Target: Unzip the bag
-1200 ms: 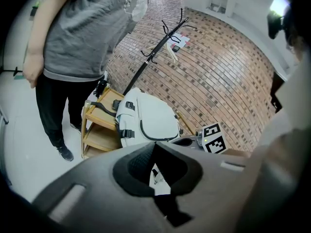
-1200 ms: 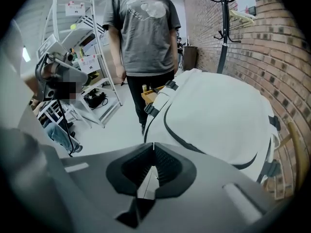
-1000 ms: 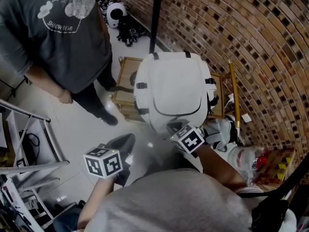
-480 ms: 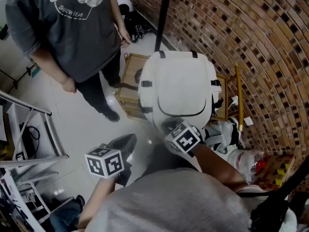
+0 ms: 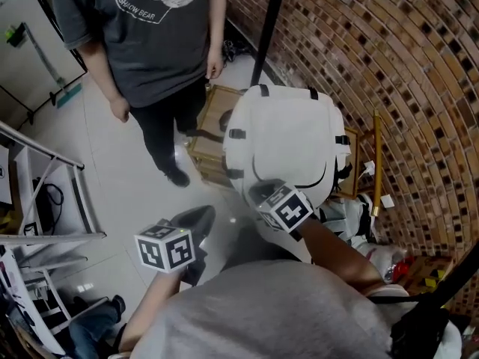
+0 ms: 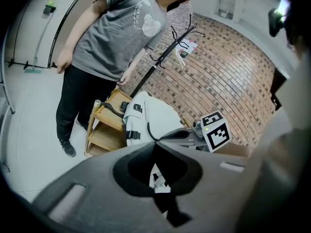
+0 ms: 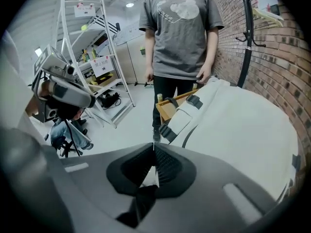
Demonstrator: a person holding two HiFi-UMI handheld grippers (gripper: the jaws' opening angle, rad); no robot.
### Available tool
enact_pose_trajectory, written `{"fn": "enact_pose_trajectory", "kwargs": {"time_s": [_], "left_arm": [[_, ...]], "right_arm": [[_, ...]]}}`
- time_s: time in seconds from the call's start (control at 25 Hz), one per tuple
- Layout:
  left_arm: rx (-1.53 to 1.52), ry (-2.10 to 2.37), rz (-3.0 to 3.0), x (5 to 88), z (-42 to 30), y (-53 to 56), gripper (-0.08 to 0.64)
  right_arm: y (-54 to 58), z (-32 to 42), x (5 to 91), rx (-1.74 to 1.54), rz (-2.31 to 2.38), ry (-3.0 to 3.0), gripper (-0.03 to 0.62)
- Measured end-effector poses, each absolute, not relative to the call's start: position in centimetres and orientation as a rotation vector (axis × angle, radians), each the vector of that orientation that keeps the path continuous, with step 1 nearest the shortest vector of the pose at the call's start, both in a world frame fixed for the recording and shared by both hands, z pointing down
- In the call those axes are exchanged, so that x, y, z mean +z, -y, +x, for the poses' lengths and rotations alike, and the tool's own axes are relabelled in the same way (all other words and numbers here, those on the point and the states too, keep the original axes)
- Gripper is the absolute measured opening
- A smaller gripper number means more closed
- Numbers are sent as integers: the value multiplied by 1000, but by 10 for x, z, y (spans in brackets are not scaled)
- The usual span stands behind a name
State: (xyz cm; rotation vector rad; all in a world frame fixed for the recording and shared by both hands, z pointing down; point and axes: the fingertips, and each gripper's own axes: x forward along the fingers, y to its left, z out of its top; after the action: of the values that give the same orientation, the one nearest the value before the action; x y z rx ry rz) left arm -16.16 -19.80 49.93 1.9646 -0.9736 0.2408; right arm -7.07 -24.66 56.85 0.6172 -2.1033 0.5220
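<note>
Open floor (image 5: pixel 127 178) lies left of the bag (image 5: pixel 288 137). A person (image 5: pixel 157 43) stands just beyond it, a wall (image 5: pixel 404 73) close on its right, a pole (image 5: pixel 268 28) between.

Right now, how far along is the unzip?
Done: nothing; the zipper line on the white bag looks closed. In hand: right gripper, shut, at the bag's near edge, nothing seen between its jaws; left gripper shut, off the bag. Left: grip the zipper, run it open.
</note>
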Motion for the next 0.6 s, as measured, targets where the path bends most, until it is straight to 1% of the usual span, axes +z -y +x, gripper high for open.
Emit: {"fn": "enact_pose_trajectory", "kwargs": {"time_s": [0.6], "left_arm": [[189,1039,1945,491,-173,215,2]], "right_arm": [[289,-87,549,478,506,2117,5]]}}
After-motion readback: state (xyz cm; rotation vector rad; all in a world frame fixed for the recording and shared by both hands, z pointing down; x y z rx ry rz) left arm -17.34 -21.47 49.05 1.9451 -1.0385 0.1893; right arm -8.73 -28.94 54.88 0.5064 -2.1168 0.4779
